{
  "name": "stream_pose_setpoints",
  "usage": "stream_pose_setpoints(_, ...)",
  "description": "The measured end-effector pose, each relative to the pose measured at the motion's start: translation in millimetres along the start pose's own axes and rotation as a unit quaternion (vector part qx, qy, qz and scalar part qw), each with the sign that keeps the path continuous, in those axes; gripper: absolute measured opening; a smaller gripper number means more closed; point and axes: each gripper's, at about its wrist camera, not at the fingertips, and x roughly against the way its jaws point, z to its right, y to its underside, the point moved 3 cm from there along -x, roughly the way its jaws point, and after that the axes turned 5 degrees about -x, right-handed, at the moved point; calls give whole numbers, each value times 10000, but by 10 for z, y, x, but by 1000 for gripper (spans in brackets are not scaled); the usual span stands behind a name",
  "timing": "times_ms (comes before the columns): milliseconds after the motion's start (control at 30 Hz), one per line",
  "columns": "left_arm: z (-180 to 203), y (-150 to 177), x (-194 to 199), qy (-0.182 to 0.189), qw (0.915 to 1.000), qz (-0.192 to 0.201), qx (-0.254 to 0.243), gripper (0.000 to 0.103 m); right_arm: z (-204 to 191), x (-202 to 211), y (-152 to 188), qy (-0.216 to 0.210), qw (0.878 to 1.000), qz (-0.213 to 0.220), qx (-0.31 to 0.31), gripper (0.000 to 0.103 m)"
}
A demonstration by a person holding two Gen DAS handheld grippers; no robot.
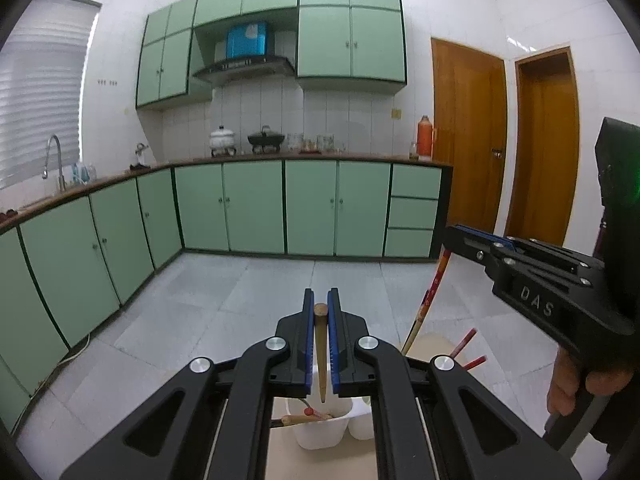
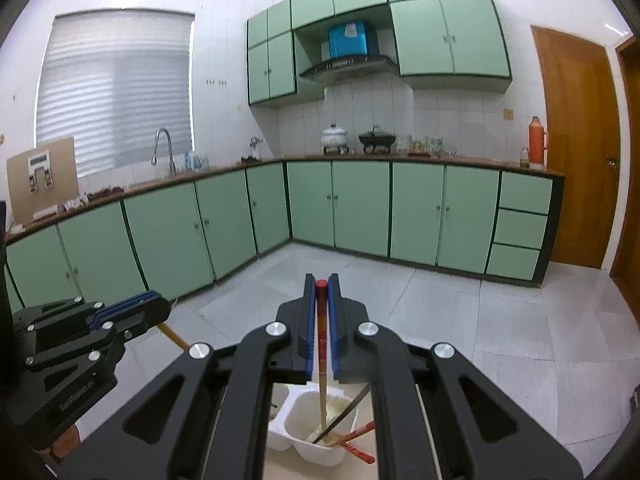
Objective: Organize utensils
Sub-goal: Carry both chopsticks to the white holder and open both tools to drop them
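Observation:
My left gripper (image 1: 320, 312) is shut on a plain wooden chopstick (image 1: 321, 356) that points down toward a white plastic utensil holder (image 1: 320, 434). My right gripper (image 2: 321, 292) is shut on a red-tipped patterned chopstick (image 2: 322, 344), whose lower end reaches into the white utensil holder (image 2: 316, 446). That holder has several chopsticks (image 2: 356, 438) and a dark utensil lying in it. The right gripper also shows in the left wrist view (image 1: 454, 236), holding the red-tipped chopstick (image 1: 430, 300). The left gripper shows in the right wrist view (image 2: 158, 308).
The holder stands on a pale table surface (image 2: 280, 472). Beyond lies a tiled floor (image 1: 240, 292), green base cabinets (image 1: 256, 208) under a dark counter, a sink tap (image 2: 162, 148) and wooden doors (image 1: 468, 136).

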Motion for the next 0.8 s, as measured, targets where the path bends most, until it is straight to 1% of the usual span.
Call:
stream_pose_setpoints(100,-21,76,-135,64,9998,-196,62,6,-26,-108,127,-37,9997,-246,-15,7)
stream_pose_setpoints(133,-34,103,-158,62,9996,-249,103,10,-21,-141,153,-46,9995,-322,-33,12)
stream_pose_setpoints(167,-52,125,-163,75,9995,-281,143,17,-22,-138,197,-39,9993,-381,-51,17)
stream_pose_setpoints(233,-95,141,-106,82,9995,-238,192,21,-7,-82,251,16,9993,-368,-79,19)
stream_pose_setpoints(267,-115,135,-55,68,9996,-195,196,22,7,-28,258,46,9994,-322,-93,24)
stream_pose_setpoints(300,-141,137,-3,55,9997,-160,200,23,23,39,255,98,9996,-255,-106,28)
stream_pose_setpoints(333,-172,126,59,21,9997,-110,209,26,39,93,256,149,9996,-203,-118,35)
stream_pose_setpoints(367,-206,128,166,-45,9997,-30,222,32,58,176,260,208,9996,-137,-146,38)
stream_pose_setpoints(400,-224,121,251,-93,9997,42,224,35,80,286,257,256,9995,-65,-186,40)
stream_pose_setpoints(433,-246,117,332,-149,9996,104,220,42,110,341,246,294,9994,-23,-203,44)
stream_pose_setpoints(467,-267,116,422,-206,9994,167,219,46,128,448,253,387,9990,47,-209,45)
stream_pose_setpoints(500,-290,131,554,-267,9991,249,224,48,151,532,276,429,9988,107,-222,45)
stream_pose_setpoints(533,-312,123,613,-295,9989,274,225,52,168,648,288,436,9986,182,-255,48)
stream_pose_setpoints(567,-326,149,727,-363,9986,302,237,57,180,740,306,447,9984,223,-278,52)
stream_pose_setpoints(600,-338,162,799,-404,9983,321,257,59,192,837,334,484,9980,269,-291,55)
stream_pose_setpoints(667,-339,213,963,-444,9978,384,314,66,193,1058,416,545,9974,362,-305,63)
stream_pose_setpoints(700,-329,223,1012,-472,9976,394,317,68,179,1157,466,555,9973,381,-300,65)
stream_pose_setpoints(767,-281,296,1167,-541,9972,423,282,78,147,1318,558,577,9972,404,-258,76)
stream_pose_setpoints(800,-264,320,1213,-549,9973,418,267,80,120,1414,621,624,9970,405,-224,79)
